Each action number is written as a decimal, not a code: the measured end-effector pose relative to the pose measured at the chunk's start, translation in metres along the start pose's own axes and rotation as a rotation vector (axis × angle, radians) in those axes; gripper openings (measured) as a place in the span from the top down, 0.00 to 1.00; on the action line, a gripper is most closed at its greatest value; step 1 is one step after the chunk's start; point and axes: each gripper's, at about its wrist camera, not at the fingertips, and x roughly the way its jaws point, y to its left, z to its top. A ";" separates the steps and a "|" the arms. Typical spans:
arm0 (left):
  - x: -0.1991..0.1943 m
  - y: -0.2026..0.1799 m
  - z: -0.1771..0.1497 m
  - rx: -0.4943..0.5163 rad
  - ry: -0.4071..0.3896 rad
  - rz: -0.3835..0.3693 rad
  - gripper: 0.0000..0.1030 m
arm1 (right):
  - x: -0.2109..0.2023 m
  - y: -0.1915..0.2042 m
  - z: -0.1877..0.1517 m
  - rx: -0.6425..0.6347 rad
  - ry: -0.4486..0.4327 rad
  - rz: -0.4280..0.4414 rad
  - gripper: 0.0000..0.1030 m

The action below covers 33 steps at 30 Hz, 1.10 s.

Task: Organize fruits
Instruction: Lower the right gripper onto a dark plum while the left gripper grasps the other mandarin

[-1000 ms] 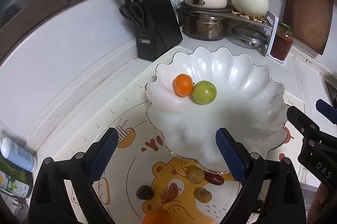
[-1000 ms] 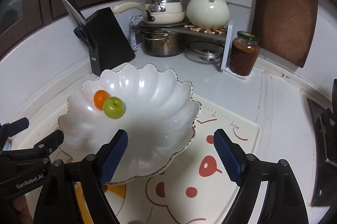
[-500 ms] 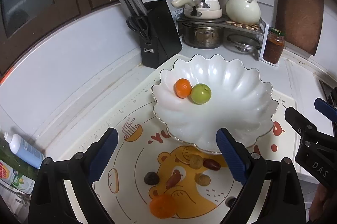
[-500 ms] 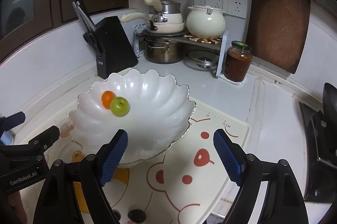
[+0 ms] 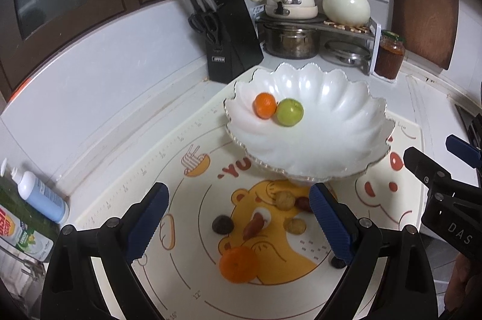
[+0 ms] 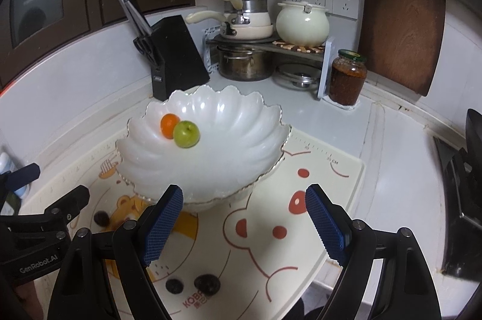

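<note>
left gripper (image 5: 238, 217) spread wide, nothing between its blue pads (image 5: 149, 217), hanging above the printed mat (image 5: 126, 199). right gripper (image 6: 244, 222) likewise parted and empty, above the mat's right half. each gripper's tip shows at the edge of the other's view; bodies cut off by the frame.

under the left gripper, loose on the mat: an orange (image 5: 238, 264) nearest the camera, a dark round fruit (image 5: 222, 224), a red oblong fruit (image 5: 254, 226) lying tilted, two tan wrinkled fruits (image 5: 284, 199) and (image 5: 295, 225), a dark red one (image 5: 302, 203) partly hidden behind the right pad. one small dark fruit (image 5: 337, 262) mostly hidden by the same finger, kind unclear. all apart from each other, except the upper tan and dark red ones, close together.

right view shows two dark fruits (image 6: 206, 284) low on the mat near its printed edge, another (image 6: 101, 218) beside the left gripper's tip. whether these match the ones in the left view, can't tell.

beyond them, white scalloped bowl (image 5: 346, 139) sits on the mat's far part; its foot is hidden under its own rim. inside, left of centre: a small orange (image 5: 264, 105) and a green apple (image 5: 289, 112), touching.

behind the bowl: black knife block (image 5: 233, 37), rack of pots (image 5: 290, 28), a jar (image 5: 389, 55) of red-brown stuff, a brown cutting board (image 5: 424, 7) against the wall. far left, a pump bottle (image 5: 39, 196), and a second bottle cut off, label unreadable.
</note>
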 end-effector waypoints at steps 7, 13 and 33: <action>0.002 0.002 -0.024 -0.002 0.017 0.017 0.07 | 0.005 0.005 -0.019 -0.002 0.035 0.008 0.19; 0.012 0.006 -0.047 -0.015 0.056 0.012 0.07 | 0.010 0.012 -0.038 -0.021 0.067 0.008 0.19; 0.033 0.005 -0.082 -0.016 0.090 0.037 0.07 | 0.031 0.018 -0.080 -0.026 0.168 0.018 0.29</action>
